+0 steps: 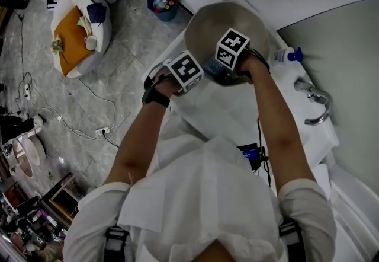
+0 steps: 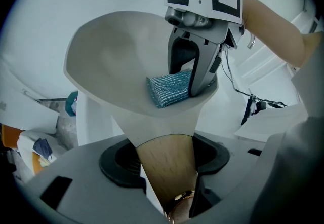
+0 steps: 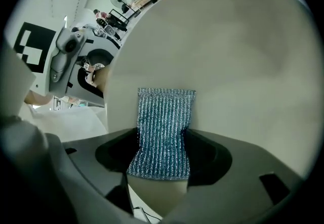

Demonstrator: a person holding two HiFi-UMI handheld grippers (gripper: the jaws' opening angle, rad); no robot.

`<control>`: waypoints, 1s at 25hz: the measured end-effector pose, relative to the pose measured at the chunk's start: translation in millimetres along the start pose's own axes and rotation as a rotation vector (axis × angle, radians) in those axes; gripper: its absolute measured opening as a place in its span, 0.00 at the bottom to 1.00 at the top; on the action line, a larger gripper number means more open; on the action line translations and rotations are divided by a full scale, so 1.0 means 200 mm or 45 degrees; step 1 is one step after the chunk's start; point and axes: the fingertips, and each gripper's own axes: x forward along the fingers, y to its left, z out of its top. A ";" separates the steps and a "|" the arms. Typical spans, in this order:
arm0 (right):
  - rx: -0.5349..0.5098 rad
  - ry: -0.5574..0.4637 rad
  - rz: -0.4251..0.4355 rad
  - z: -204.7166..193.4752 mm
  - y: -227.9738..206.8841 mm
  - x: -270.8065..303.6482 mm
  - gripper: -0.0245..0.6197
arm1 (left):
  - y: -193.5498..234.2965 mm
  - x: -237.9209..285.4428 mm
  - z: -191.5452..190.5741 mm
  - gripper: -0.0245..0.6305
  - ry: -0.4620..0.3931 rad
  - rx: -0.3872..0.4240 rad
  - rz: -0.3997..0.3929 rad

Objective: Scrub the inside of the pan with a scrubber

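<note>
A beige pan (image 1: 222,22) is held tilted over the white counter, its inside facing me. Its wooden handle (image 2: 164,164) runs between the jaws of my left gripper (image 2: 164,159), which is shut on it; the same gripper (image 1: 195,74) shows under its marker cube in the head view. My right gripper (image 3: 159,159) is shut on a teal, glittery scrubber (image 3: 164,126). The scrubber (image 2: 169,90) lies flat against the inside of the pan (image 2: 111,61) near its lower rim. The right gripper (image 2: 195,78) reaches down into the pan from above.
A chrome faucet (image 1: 314,104) and a white bottle with a blue cap (image 1: 290,55) stand at the right on the white counter (image 1: 237,118). On the grey floor at the left lie a blue bucket (image 1: 163,4), a white and orange cushion (image 1: 80,29) and cables.
</note>
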 end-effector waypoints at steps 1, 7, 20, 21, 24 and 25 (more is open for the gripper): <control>0.009 0.027 -0.002 -0.03 -0.01 -0.01 0.50 | 0.00 0.00 0.00 0.43 -0.001 -0.002 -0.002; -0.013 0.266 -0.167 -0.25 -0.17 -0.11 0.50 | 0.00 -0.01 0.00 0.43 0.000 -0.006 0.000; -0.326 0.334 -0.833 -0.11 -0.70 -0.29 0.50 | 0.00 0.00 0.01 0.43 -0.016 0.003 -0.001; -0.330 0.301 -0.857 -0.08 -0.72 -0.31 0.50 | 0.01 0.01 0.02 0.43 -0.018 0.005 0.000; -0.352 0.200 -0.935 0.02 -0.77 -0.36 0.50 | 0.00 0.01 0.01 0.43 -0.001 -0.003 -0.009; -0.361 0.165 -0.964 0.07 -0.78 -0.37 0.50 | 0.00 0.02 0.00 0.43 0.017 -0.009 -0.012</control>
